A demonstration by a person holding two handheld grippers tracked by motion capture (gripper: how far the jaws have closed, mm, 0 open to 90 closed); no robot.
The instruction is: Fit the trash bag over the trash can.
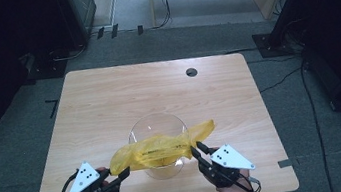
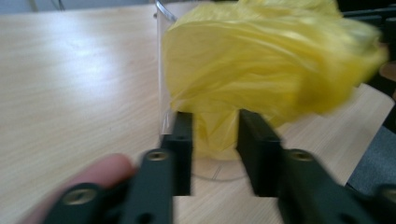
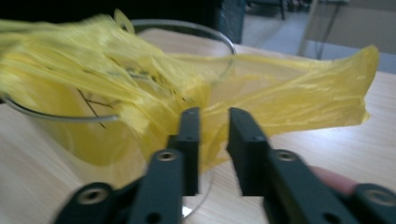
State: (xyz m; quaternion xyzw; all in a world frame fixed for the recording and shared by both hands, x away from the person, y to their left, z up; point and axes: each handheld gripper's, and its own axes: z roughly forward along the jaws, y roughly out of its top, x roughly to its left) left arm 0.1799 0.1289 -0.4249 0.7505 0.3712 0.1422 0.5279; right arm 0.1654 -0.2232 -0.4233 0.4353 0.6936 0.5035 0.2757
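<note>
Wooden table [image 1: 108,99] carries a clear bowl [image 1: 154,123] near the person's edge; the yellow plastic bag [image 1: 161,149] lies across its rim, long axis running left to right between both grippers. Left gripper [image 1: 125,173] and right gripper [image 1: 197,149] each stand partly open around a bag end, pads not pressing

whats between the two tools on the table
In the high view, the yellow plastic bag draped over the clear bowl spans the gap between the left tool and right tool.
</note>
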